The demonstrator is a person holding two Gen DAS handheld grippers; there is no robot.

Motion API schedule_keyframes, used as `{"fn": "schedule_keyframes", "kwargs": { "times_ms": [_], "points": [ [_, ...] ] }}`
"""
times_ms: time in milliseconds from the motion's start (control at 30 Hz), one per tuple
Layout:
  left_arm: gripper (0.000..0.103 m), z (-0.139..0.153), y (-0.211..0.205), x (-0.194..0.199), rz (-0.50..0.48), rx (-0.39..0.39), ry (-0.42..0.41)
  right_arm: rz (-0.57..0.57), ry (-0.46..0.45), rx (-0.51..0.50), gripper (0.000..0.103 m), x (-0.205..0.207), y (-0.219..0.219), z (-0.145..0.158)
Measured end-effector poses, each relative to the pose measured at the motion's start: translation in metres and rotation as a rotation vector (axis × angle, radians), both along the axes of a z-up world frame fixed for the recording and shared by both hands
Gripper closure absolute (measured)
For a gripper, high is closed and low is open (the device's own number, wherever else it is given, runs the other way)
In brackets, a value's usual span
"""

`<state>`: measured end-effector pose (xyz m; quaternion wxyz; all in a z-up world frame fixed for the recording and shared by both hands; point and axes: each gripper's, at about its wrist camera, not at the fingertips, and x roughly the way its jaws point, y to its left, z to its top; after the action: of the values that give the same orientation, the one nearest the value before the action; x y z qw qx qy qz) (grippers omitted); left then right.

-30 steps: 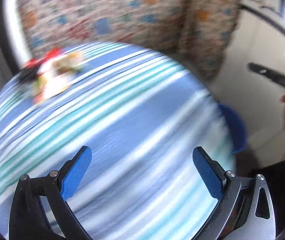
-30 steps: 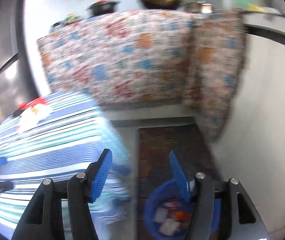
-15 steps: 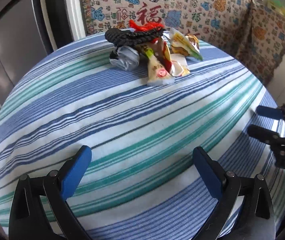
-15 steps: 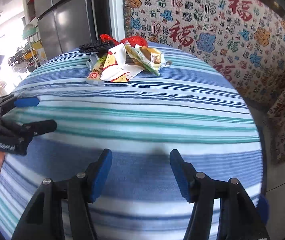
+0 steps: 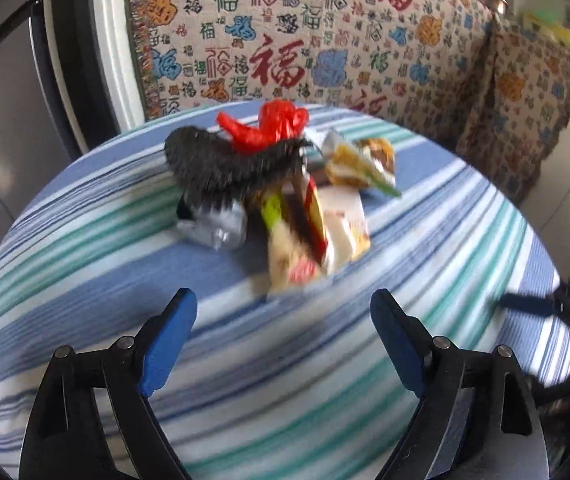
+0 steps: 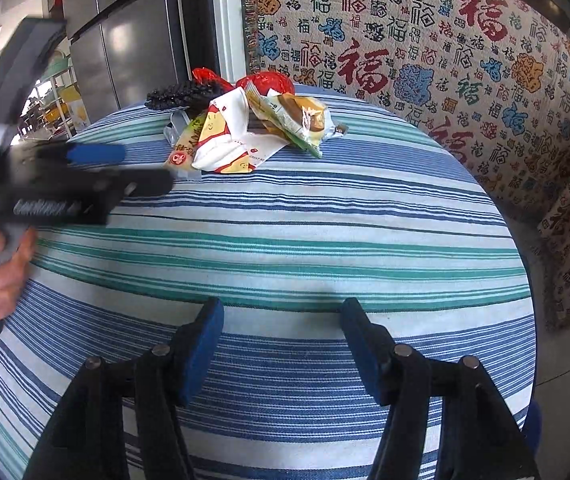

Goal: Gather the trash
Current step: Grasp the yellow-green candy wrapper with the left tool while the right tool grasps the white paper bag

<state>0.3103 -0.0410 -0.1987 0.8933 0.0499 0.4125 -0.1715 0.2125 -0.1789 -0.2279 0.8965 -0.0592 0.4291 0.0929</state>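
Round worktop (image 6: 285, 248) with striped cloth, heap of trash wrappers (image 5: 309, 216) at its far side before a patterned textile (image 6: 425, 40), left claw (image 5: 285, 332) released and empty, jaws just closing a little, near the heap, right claw (image 6: 281, 344) released, empty, well apart from it.

Blue, teal and white stripes run across the tablecloth (image 6: 325, 240). On it, the trash pile (image 6: 245, 128) shows a red crinkled bag (image 5: 273, 124), a black nubbly piece (image 5: 221, 160), a silver foil scrap (image 5: 213, 224), a white-and-yellow wrapper (image 6: 225, 144) and a green-edged tan one (image 6: 297, 120). Behind the tablecloth, the cream throw (image 6: 425, 40) carries red, blue, orange and green characters. Both grippers wear blue pads (image 6: 201, 352) on black frames.
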Motion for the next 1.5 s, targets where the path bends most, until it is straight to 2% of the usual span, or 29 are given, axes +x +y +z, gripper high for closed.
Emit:
{"fn": "schedule_keyframes", "kwargs": {
  "times_ms": [67, 167, 233, 333, 467, 600, 667, 733, 800, 833, 900, 1000, 1067, 1167, 1267, 1300, 1333, 1367, 1500],
  "points": [
    [0.022, -0.001, -0.003, 0.015, 0.019, -0.031, 0.005, 0.000, 0.000, 0.001, 0.040, -0.001, 0.000, 0.000],
    [0.039, -0.005, -0.005, 0.027, 0.017, -0.064, 0.027, 0.000, 0.000, 0.001, 0.040, -0.001, 0.000, 0.000],
    [0.071, -0.011, -0.008, 0.029, -0.004, -0.064, 0.045, 0.000, -0.001, 0.002, 0.040, -0.001, 0.000, -0.001],
    [0.077, -0.012, -0.005, 0.020, -0.008, -0.085, 0.038, 0.000, -0.001, 0.001, 0.040, -0.001, 0.000, 0.000],
    [0.078, -0.005, 0.006, -0.007, -0.004, -0.102, 0.067, 0.000, -0.002, -0.001, 0.040, 0.000, 0.001, -0.001],
    [0.078, 0.005, 0.024, -0.054, 0.013, -0.053, 0.098, -0.001, -0.002, -0.001, 0.040, 0.000, 0.001, -0.001],
    [0.075, 0.009, 0.033, -0.085, 0.027, -0.026, 0.084, -0.001, -0.002, -0.001, 0.040, 0.000, 0.002, -0.001],
    [0.066, 0.011, 0.040, -0.102, 0.032, -0.040, 0.070, -0.002, -0.003, 0.000, 0.040, 0.000, 0.002, -0.001],
    [0.035, 0.010, 0.050, -0.113, 0.035, -0.079, 0.050, -0.004, -0.003, 0.015, 0.040, -0.001, 0.001, 0.000],
    [0.031, 0.010, 0.053, -0.115, 0.037, -0.087, 0.043, -0.010, -0.001, 0.043, 0.040, -0.002, -0.001, 0.000],
    [0.031, 0.009, 0.060, -0.118, 0.040, -0.100, 0.037, -0.015, 0.014, 0.148, 0.040, -0.007, -0.005, 0.003],
    [0.031, 0.011, 0.066, -0.121, 0.024, -0.102, 0.017, 0.025, 0.026, 0.232, 0.040, -0.014, 0.003, 0.008],
    [0.033, 0.011, 0.070, -0.119, 0.038, -0.095, 0.009, 0.073, -0.009, 0.265, 0.040, -0.021, 0.017, 0.017],
    [0.038, 0.007, 0.077, -0.110, 0.076, -0.142, 0.029, 0.157, -0.047, 0.253, 0.040, -0.026, 0.047, 0.027],
    [0.053, -0.001, 0.076, -0.099, 0.075, -0.167, 0.068, 0.162, -0.037, 0.227, 0.040, -0.025, 0.061, 0.023],
    [0.063, -0.004, 0.073, -0.097, 0.069, -0.158, 0.077, 0.156, -0.034, 0.222, 0.040, -0.023, 0.064, 0.020],
    [0.077, -0.007, 0.070, -0.095, 0.063, -0.153, 0.084, 0.151, -0.034, 0.216, 0.041, -0.022, 0.065, 0.019],
    [0.084, -0.008, 0.067, -0.095, 0.057, -0.154, 0.086, 0.148, -0.037, 0.213, 0.041, -0.021, 0.065, 0.019],
    [0.086, 0.000, 0.072, -0.103, 0.108, -0.092, 0.051, 0.179, -0.068, 0.237, 0.041, -0.024, 0.073, 0.027]
  ]
}}
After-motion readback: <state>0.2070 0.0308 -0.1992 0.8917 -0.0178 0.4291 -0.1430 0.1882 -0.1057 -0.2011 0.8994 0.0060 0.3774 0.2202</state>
